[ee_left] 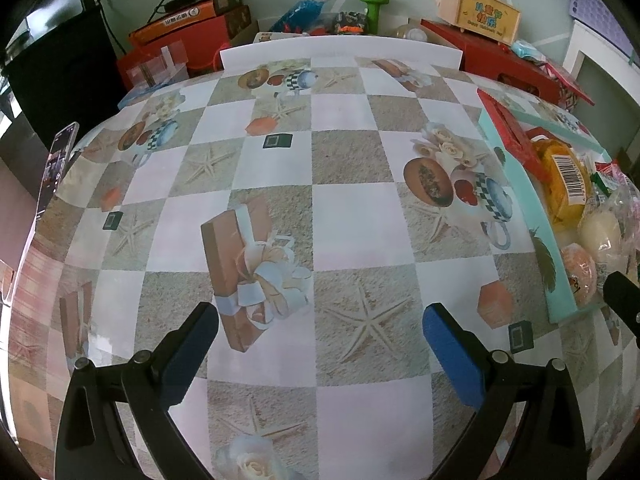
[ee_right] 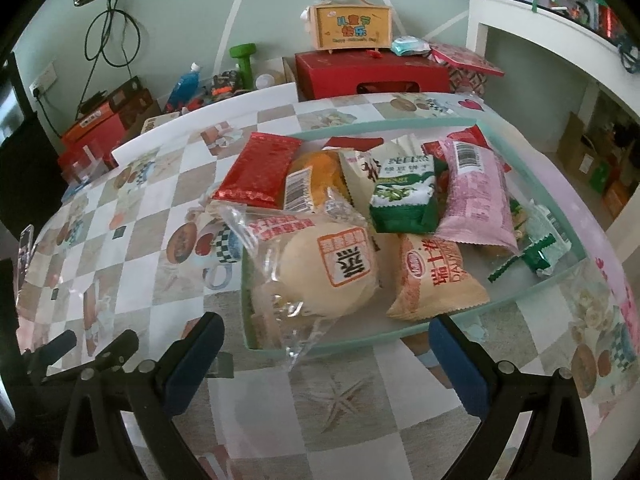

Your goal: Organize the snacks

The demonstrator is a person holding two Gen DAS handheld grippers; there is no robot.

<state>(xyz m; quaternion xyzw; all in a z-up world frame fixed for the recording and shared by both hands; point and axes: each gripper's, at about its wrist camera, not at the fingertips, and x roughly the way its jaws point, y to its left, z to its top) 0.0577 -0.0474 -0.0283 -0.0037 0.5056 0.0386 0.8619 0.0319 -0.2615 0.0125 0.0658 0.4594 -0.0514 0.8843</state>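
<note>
A mint-green tray (ee_right: 560, 222) holds several snack packs: a red pack (ee_right: 258, 170), a round bun in clear wrap (ee_right: 320, 276), a green pack (ee_right: 404, 200), a pink pack (ee_right: 476, 200) and an orange roll pack (ee_right: 434, 280). My right gripper (ee_right: 326, 354) is open and empty, just in front of the tray's near edge. My left gripper (ee_left: 320, 344) is open and empty over bare tablecloth, left of the tray (ee_left: 528, 216). The left gripper's fingers (ee_right: 120, 350) show at the lower left of the right wrist view.
The table has a checkered printed cloth (ee_left: 344, 168). A phone (ee_left: 56, 168) stands at its left edge. Behind the table are red boxes (ee_right: 372, 74), a yellow gift case (ee_right: 352, 26), a green dumbbell (ee_right: 244, 58) and a blue bottle (ee_right: 182, 86).
</note>
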